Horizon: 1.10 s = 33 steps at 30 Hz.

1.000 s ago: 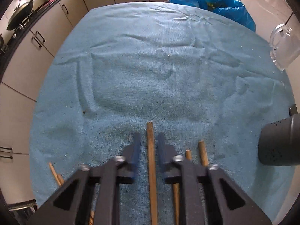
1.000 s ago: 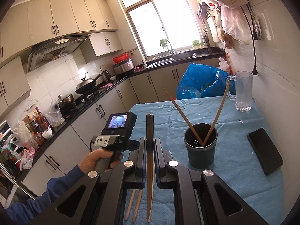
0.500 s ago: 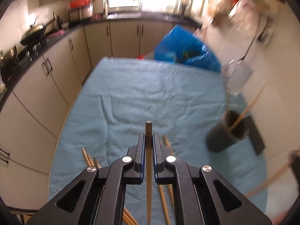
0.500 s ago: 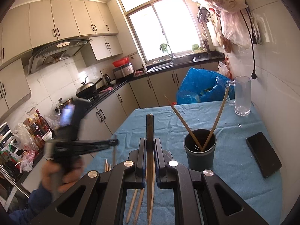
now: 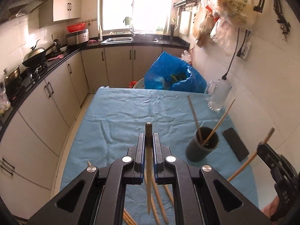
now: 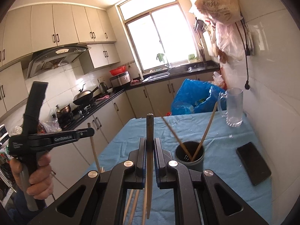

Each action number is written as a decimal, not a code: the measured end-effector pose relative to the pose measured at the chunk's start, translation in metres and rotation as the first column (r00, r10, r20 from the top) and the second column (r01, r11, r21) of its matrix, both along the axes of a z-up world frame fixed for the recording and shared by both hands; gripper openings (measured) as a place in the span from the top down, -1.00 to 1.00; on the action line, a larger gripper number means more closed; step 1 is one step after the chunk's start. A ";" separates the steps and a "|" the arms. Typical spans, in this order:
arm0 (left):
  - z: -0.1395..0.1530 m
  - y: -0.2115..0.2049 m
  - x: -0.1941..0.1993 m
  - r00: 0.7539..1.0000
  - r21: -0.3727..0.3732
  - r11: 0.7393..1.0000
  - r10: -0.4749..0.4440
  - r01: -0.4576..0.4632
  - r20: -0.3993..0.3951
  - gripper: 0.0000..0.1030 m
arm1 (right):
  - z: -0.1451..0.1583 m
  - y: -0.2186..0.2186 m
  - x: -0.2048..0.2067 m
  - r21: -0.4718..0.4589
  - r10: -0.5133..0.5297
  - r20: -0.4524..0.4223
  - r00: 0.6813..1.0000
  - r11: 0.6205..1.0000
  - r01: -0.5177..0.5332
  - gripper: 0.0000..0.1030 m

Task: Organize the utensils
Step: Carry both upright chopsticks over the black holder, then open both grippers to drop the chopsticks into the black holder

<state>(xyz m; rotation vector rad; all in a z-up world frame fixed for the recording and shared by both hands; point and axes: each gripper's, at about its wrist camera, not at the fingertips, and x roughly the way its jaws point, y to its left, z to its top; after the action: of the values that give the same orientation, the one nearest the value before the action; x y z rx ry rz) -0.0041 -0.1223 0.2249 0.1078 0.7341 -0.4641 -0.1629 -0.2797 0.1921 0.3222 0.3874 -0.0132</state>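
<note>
In the left wrist view my left gripper [image 5: 148, 137] is shut on a wooden chopstick [image 5: 148, 128], held in the air above the blue cloth [image 5: 121, 116]. My right gripper [image 6: 150, 141] is shut on a darker chopstick [image 6: 150, 121] that points up over the table. A dark round holder [image 5: 202, 147] stands right of centre with two chopsticks leaning in it; the same holder [image 6: 189, 159] sits just right of my right gripper. Several loose chopsticks [image 5: 159, 202] lie on the cloth below my left gripper. The right wrist view shows a hand [image 6: 37, 178] carrying the left gripper [image 6: 90, 131] at the left.
A black phone [image 6: 253, 163] lies on the cloth right of the holder. A glass mug [image 6: 233, 108] and a blue plastic bag [image 6: 193, 97] stand at the table's far end by the tiled wall. Kitchen cabinets and a stove line the left side.
My left gripper closed on a chopstick lying on the cloth, lifted it well above the table and tilted up toward the room. My right gripper kept its chopstick and hardly moved.
</note>
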 end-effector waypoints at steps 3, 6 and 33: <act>0.013 -0.011 -0.003 1.000 -0.017 1.000 -0.017 0.017 0.014 0.87 | 0.008 -0.011 0.003 -0.002 -0.027 0.014 1.000 1.000 0.027 0.84; 0.029 -0.029 -0.004 0.999 -0.036 0.999 -0.035 0.036 0.042 0.87 | 0.019 -0.023 0.006 -0.019 -0.066 0.043 0.997 0.998 0.067 0.84; 0.002 -0.145 0.081 0.999 -0.185 0.982 -0.045 0.046 0.006 0.87 | -0.002 -0.101 0.089 -0.010 -0.226 -0.006 0.974 0.974 0.226 0.83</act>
<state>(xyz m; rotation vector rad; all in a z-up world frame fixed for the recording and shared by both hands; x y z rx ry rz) 0.0772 -0.2669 0.2269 -0.0493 0.6845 -0.5737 -0.0743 -0.3806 0.1897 0.3563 0.3562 -0.2393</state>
